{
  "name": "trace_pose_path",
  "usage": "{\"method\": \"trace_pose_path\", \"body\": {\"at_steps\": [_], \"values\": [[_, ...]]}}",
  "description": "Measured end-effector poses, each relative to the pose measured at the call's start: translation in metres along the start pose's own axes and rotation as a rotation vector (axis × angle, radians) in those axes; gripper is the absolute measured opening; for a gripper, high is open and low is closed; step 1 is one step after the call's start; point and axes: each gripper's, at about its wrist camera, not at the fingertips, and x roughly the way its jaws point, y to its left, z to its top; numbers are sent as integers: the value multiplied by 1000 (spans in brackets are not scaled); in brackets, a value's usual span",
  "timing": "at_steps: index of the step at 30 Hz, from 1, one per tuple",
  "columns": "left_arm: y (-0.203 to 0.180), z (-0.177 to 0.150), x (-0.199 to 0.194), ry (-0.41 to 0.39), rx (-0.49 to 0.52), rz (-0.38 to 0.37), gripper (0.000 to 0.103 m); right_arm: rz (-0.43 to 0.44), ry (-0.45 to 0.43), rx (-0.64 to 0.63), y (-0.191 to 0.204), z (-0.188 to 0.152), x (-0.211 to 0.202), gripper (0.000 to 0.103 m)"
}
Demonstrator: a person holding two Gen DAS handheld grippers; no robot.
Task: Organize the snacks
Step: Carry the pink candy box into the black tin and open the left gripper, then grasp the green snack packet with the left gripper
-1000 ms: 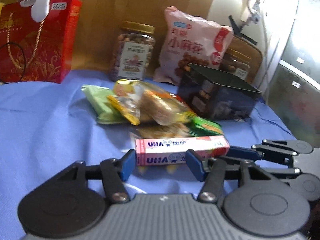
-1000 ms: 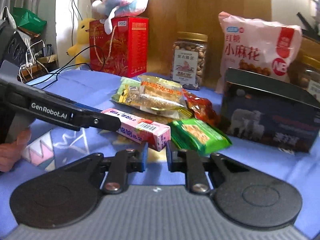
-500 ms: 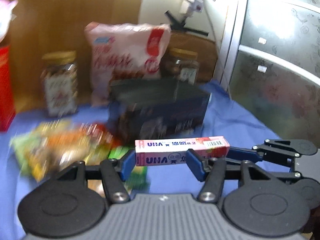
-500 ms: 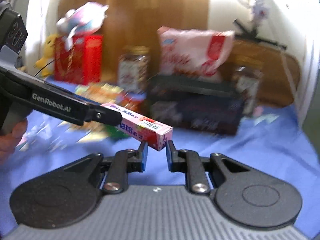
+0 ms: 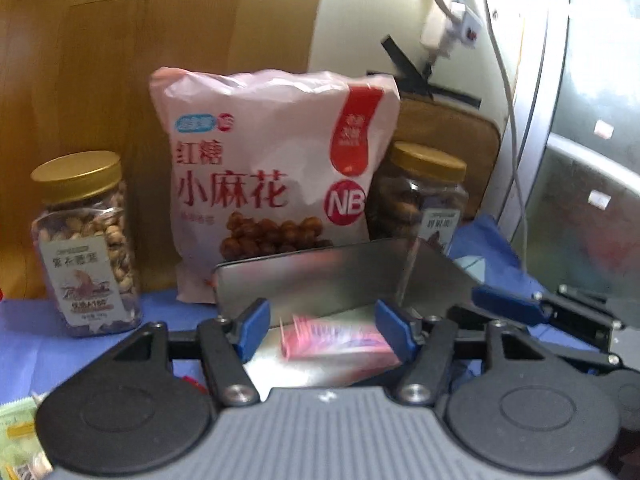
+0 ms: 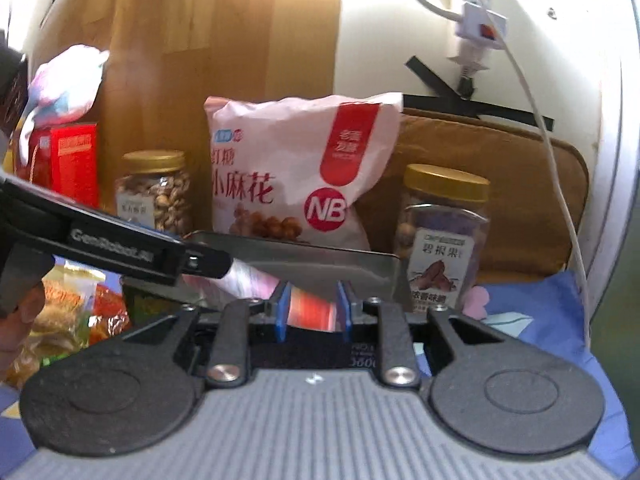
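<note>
A pink candy box (image 5: pixel 340 340) lies blurred inside the open dark tin (image 5: pixel 320 276), low between the blue pads of my left gripper (image 5: pixel 324 330). Those jaws are opening, and a gap shows beside the left pad. In the right wrist view the box's red end (image 6: pixel 312 312) sits between the pads of my right gripper (image 6: pixel 313 308). These jaws are opening too, with thin gaps on both sides. The tin's wall (image 6: pixel 320 264) stands just behind. A left gripper finger (image 6: pixel 112 248) reaches in from the left, and a right gripper fingertip (image 5: pixel 512 304) shows in the left wrist view.
Behind the tin stand a pink snack bag (image 5: pixel 272 184) and two gold-lidded nut jars (image 5: pixel 86 244) (image 5: pixel 420 200). A red gift box (image 6: pixel 74 160) is at the far left. Loose snack packets (image 6: pixel 68 320) lie on the blue cloth (image 5: pixel 80 360). A hand (image 6: pixel 24 320) is at the left edge.
Both grippers carried the pink box from beside the snack pile rightwards and up to the tin. Their jaws have widened, and the box now sits lower, inside the tin.
</note>
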Motion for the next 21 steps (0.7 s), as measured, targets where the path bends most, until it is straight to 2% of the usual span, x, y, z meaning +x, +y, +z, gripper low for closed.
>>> {"method": "trace_pose_path", "body": {"at_steps": [2,4,6,8,10,12,14,16,17,18,21], "values": [[12,-2,-18,-35,-23,-5,68,21,-21,40,-5,-3,-10,29],[28,-10,-40,-54,-60,5,69,27,-22,54,-5,-8,-20,29],[41,-19,-54,-38,-89,15,69,68,2,71,-2,-14,-27,29],[52,-33,-63,1,-114,18,68,146,56,97,6,-21,-29,31],[59,-47,-66,55,-135,3,66,239,123,114,19,-28,-27,39],[61,-61,-68,98,-154,-34,63,311,176,109,35,-33,-24,55],[57,-71,-69,117,-139,-65,60,353,221,80,55,-39,-22,61],[49,-77,-74,118,-89,-59,60,374,252,26,74,-43,-19,62],[46,-79,-75,120,-73,-51,61,375,266,-1,82,-44,-17,63],[44,-81,-75,119,-69,-41,67,373,277,-24,90,-45,-14,63],[38,-84,-66,136,-52,-25,71,380,306,-33,103,-49,-5,62]]}}
